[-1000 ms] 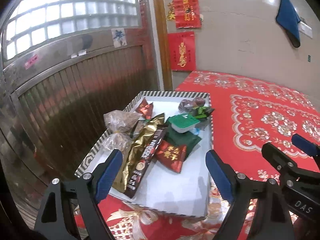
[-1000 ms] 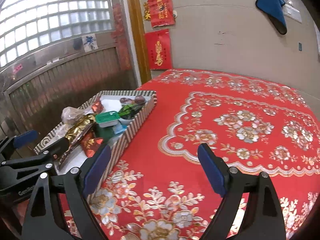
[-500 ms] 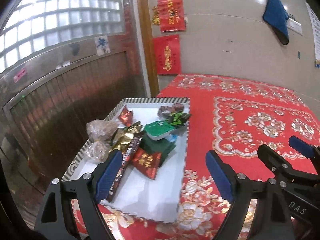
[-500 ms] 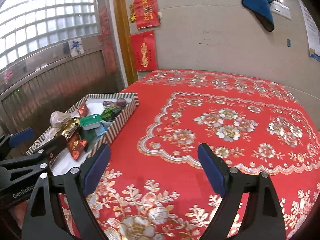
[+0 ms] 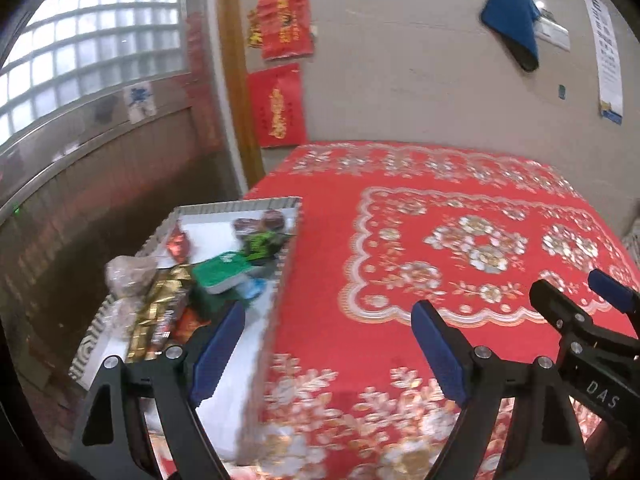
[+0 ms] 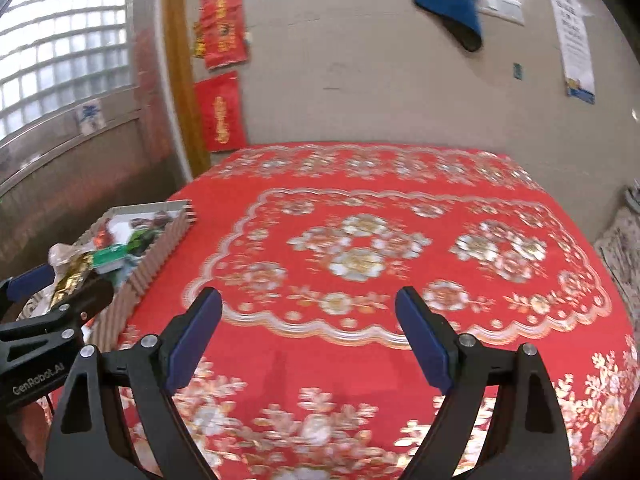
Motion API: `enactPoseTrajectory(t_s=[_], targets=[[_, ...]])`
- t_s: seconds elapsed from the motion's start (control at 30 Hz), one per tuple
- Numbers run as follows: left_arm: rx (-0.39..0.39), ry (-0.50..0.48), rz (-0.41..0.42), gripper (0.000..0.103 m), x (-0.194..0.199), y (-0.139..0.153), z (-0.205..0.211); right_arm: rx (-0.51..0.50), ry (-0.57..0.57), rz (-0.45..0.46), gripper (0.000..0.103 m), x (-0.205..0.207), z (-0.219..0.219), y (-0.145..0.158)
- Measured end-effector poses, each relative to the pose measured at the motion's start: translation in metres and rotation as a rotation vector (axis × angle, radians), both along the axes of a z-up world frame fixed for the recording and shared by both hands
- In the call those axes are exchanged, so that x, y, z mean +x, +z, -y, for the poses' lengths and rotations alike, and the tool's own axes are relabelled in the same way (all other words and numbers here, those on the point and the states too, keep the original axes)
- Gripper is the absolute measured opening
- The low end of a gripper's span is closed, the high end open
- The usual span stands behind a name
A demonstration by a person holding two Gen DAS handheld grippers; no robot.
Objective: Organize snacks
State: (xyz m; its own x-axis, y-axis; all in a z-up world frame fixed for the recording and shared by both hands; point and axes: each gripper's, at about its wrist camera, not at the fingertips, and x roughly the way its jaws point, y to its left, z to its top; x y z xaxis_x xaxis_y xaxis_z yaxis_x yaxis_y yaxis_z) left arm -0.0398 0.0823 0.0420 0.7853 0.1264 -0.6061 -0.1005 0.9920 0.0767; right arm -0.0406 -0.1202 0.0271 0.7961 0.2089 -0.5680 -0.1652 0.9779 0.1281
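A striped-rim white tray at the table's left edge holds several snacks: a green-lidded cup, a gold packet, a clear bag and dark wrapped sweets. The tray also shows in the right wrist view. My left gripper is open and empty, near the tray's right rim. My right gripper is open and empty over the bare red cloth. Each gripper shows at the other view's edge.
A red flowered tablecloth covers the table. A beige wall with red paper hangings and a blue cloth stands behind. A metal door with glass blocks is on the left, close to the tray.
Both grippers have swung right and drawn back from the tray, which now sits farther left in both views. Both stay open and empty.
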Motion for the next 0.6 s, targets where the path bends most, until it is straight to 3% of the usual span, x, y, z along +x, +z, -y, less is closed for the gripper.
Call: enactPoseTrajectory(t_s=[0.3, 0.6], targets=[[-0.046, -0.102, -0.119, 0.087, 0.041, -0.031, 0.046, -0.064, -0.094, -0.113, 0.089, 0.024, 0.047, -0.022], [-0.052, -0.129, -0.236, 0.087, 0.076, -0.07, 0.072, -0.079, -0.155, -0.24, 0.089, 0.048, 0.086, -0.054]])
